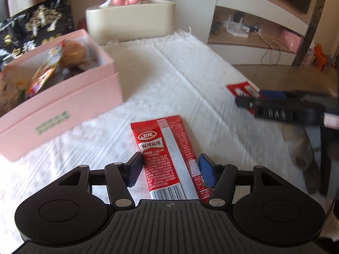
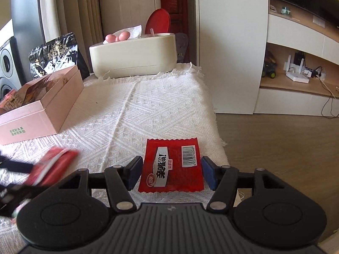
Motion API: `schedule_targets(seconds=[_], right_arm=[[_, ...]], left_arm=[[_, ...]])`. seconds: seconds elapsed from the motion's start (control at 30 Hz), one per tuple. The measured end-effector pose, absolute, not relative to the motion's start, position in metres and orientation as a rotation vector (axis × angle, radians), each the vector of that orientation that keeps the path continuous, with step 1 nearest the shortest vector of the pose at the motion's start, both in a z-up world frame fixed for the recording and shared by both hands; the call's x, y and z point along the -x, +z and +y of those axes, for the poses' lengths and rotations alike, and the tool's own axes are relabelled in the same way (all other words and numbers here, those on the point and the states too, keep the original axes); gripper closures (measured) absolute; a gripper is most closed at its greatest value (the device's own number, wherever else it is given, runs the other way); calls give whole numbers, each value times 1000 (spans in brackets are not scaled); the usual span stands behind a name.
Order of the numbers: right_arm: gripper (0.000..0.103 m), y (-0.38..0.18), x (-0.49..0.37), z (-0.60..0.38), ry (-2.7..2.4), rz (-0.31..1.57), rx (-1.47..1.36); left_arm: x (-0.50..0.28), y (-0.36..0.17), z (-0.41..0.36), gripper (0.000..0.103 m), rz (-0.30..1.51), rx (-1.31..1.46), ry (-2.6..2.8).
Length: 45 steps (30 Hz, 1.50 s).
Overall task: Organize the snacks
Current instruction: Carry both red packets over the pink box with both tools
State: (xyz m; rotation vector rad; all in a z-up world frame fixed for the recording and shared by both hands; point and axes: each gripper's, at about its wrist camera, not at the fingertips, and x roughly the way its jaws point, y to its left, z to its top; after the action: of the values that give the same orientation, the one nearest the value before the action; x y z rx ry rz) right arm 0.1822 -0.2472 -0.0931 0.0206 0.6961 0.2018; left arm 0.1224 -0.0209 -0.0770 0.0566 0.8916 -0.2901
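Observation:
A long red snack packet [image 1: 169, 158] lies on the white cloth between the open fingers of my left gripper [image 1: 171, 169]; it shows blurred in the right wrist view [image 2: 53, 165]. A square red snack packet [image 2: 171, 167] lies near the cloth's right edge between the open fingers of my right gripper [image 2: 171, 172]; it shows in the left wrist view [image 1: 243, 91], partly behind the right gripper [image 1: 281, 110]. A pink box [image 1: 63, 105] holding several snacks stands at the left; it also shows in the right wrist view [image 2: 53, 105].
A cream tissue box [image 1: 131, 21] stands at the far end of the white cloth [image 1: 169, 74]. A black snack bag [image 1: 36, 27] stands behind the pink box. The table edge drops to wooden floor [image 2: 275, 148] on the right.

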Motion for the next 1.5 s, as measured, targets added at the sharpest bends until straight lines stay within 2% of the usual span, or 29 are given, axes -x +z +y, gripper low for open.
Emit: schedule_targets(seconds=[0.3,0.4,0.43,0.47,0.6,0.7,0.83,1.0,1.1,1.23,1.33,1.5], right_arm=[[43,-91,-180,-240,211,698,19],[50,-86,-169,-236,250,701,14],[57,-81,-162,-232,278,698,24],[59,-77,-157,-229,312,705,27],[62,-57,-137,-217,434,705,11],[62,-35,-125,-206,501,661,30],[62,6,-117,-193,562,545,56],[62,45,-121,-170,576,427,101],[62,54,-125,-158,581,398,126],[62,56,-134,-147,573,400,160],[61,54,-142,-141,562,410,175],[61,48,-171,-126,572,454,133]], left_arm=[[-105,-77,-11,37,860,-47,-262],[-102,-75,-6,39,873,-4,-269],[-99,-75,-4,40,871,5,-273],[-95,-75,-2,40,868,10,-277],[-78,-71,13,44,858,67,-283],[-66,-46,33,44,791,118,-276],[-68,14,65,44,599,109,-194],[-115,67,107,44,411,180,-104],[-167,64,128,43,438,287,-105],[-220,25,142,43,571,359,-77],[-219,11,146,43,540,356,-104],[-192,18,166,43,461,400,-86]])
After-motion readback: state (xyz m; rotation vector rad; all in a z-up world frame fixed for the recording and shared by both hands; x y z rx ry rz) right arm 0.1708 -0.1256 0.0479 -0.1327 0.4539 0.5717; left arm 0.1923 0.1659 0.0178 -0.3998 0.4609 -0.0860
